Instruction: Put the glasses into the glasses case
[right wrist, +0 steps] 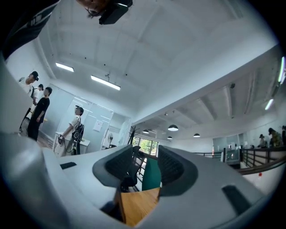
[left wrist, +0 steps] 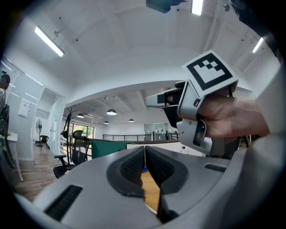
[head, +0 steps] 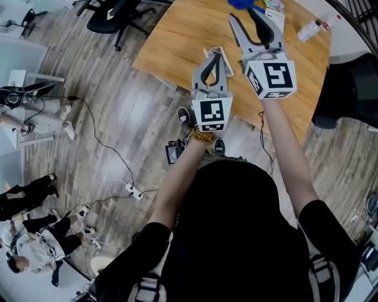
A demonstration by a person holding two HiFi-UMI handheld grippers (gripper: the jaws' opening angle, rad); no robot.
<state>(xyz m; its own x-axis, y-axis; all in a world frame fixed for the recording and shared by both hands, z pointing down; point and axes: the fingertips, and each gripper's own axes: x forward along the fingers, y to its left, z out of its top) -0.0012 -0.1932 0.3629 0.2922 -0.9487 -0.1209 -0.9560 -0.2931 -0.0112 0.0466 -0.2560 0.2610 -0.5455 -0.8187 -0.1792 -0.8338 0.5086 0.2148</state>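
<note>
Bright, even indoor light fills all three views. It comes from ceiling strip lights [right wrist: 105, 82] and round lamps [right wrist: 173, 128]. Shadows on the wooden table [head: 177, 35] are soft and faint. Both gripper views bend strongly toward the rim and fall to black corners. Up close, the left gripper [left wrist: 145, 152] and right gripper [right wrist: 146, 154] look slightly soft. The distant window [right wrist: 147, 146] seems overexposed.

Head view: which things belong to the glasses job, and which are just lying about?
Job: left gripper, right gripper, table; glasses and case cannot be made out.
Lying about: bottle, chair, power strip.
</note>
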